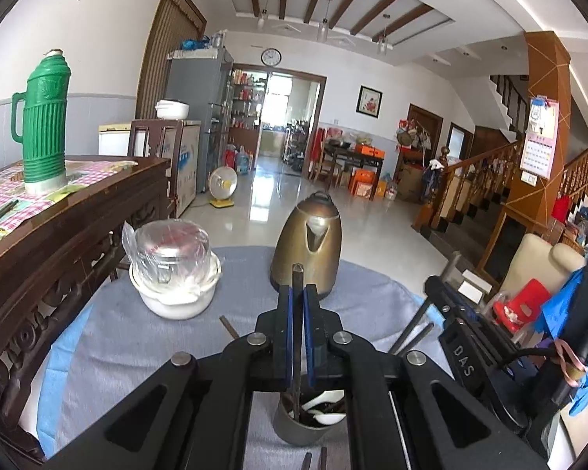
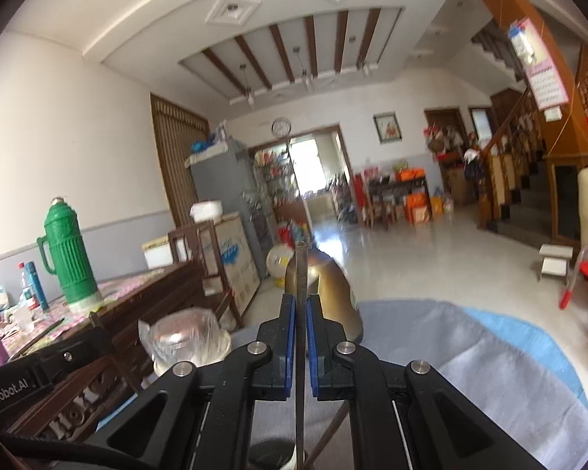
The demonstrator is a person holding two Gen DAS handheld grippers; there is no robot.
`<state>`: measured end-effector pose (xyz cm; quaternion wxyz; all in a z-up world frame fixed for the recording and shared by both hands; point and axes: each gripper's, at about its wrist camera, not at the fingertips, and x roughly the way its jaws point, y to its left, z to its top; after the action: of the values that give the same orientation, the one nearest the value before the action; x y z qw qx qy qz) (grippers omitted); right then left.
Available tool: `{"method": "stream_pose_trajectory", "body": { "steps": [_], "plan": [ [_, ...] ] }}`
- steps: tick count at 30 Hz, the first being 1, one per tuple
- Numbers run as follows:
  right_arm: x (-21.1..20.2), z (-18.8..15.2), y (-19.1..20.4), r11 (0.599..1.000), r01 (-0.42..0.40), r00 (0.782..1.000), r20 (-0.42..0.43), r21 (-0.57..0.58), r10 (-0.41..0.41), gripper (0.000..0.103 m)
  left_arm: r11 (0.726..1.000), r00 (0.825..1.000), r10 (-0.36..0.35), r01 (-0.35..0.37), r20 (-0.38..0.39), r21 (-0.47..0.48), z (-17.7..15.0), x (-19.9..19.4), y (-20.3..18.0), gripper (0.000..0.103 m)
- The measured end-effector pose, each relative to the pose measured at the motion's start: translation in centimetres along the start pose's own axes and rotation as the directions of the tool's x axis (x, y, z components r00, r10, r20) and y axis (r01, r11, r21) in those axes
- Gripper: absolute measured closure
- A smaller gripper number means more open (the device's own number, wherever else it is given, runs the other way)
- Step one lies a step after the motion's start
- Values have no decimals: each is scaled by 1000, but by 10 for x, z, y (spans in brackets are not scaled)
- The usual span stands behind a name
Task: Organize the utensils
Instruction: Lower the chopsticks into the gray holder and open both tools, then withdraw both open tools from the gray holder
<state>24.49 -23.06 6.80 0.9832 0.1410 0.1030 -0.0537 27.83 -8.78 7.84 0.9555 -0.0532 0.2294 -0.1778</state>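
Left gripper [image 1: 298, 297] fingers clamped on dark chopstick [image 1: 297, 274], upright, lower end in grey cup [image 1: 294, 429] with white spoons [image 1: 325, 399]. Right gripper [image 2: 301, 307] fingers clamped on second chopstick [image 2: 301, 270]. Kettle [image 1: 307, 244] behind on table [image 1: 137, 337].

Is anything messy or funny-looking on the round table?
Yes. Some loose chopsticks lie on the grey cloth instead of standing in the grey cup with the white spoons. Each tool holds one chopstick: left tool, right tool.
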Motion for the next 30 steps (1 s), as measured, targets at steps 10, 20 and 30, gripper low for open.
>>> {"method": "stream_pose_trajectory", "body": {
  "steps": [10, 20, 30],
  "plan": [
    [6, -17, -34, 975, -118, 963, -219, 190, 159, 88, 998, 1000, 3, -2, -19, 66, -11, -34, -2, 69],
    [-61, -19, -57, 941, -149, 975, -112, 303, 191, 34, 995, 997, 46, -40, -60, 92, -48, -76, -2, 40],
    [-120, -47, -86, 941, -57, 981, -158, 333, 116, 37, 997, 975, 71, -67, -212, 26, -97, -87, 9, 38]
  ]
}}
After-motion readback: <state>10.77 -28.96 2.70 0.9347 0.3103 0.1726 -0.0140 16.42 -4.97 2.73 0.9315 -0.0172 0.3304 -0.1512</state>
